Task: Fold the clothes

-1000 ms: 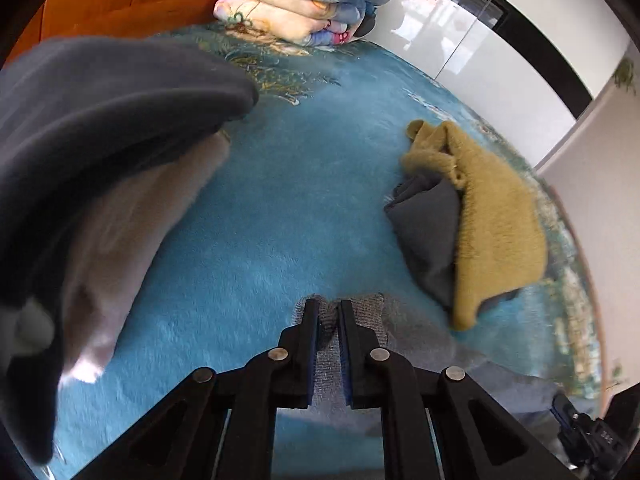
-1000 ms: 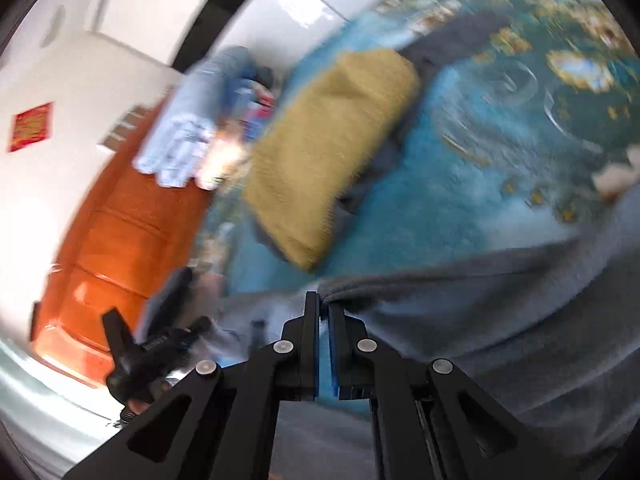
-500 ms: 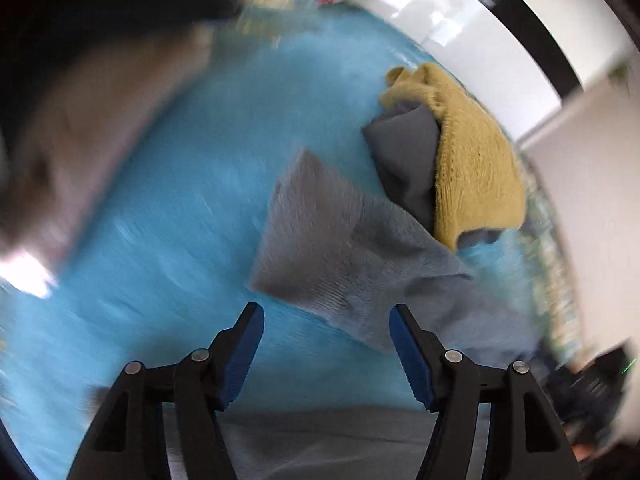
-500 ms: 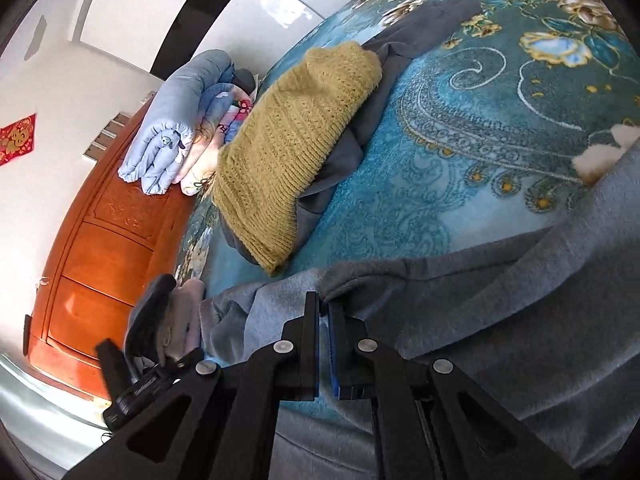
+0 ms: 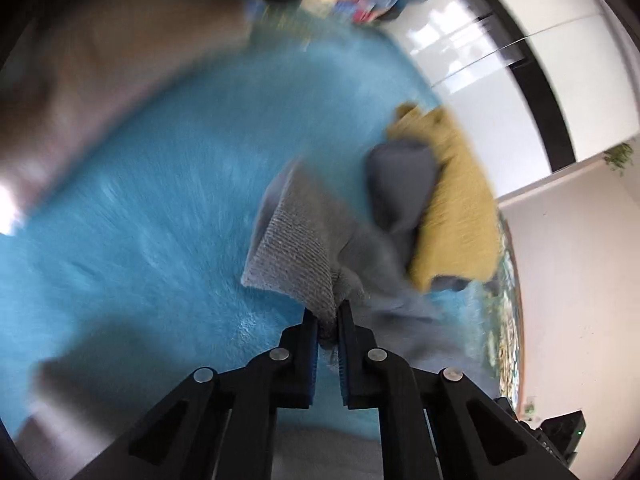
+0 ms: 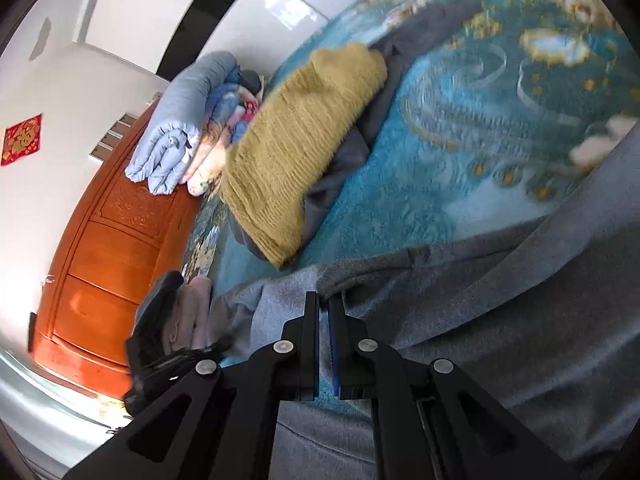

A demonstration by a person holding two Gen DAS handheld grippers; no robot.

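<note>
A grey sweatshirt lies spread on the blue blanket. My left gripper is shut on the sweatshirt's ribbed cuff, holding the sleeve just above the blanket. My right gripper is shut on a fold of the sweatshirt near its edge. The left gripper's body shows at the lower left of the right wrist view.
A mustard knit sweater lies on a dark grey garment just beyond the sweatshirt. Folded quilts are stacked by the orange wooden headboard. A stack of grey and pink clothes fills the left wrist view's upper left.
My left gripper was shut on the sleeve, opened and let it drop, then closed again on the ribbed cuff. My right gripper stayed shut on the sweatshirt.
</note>
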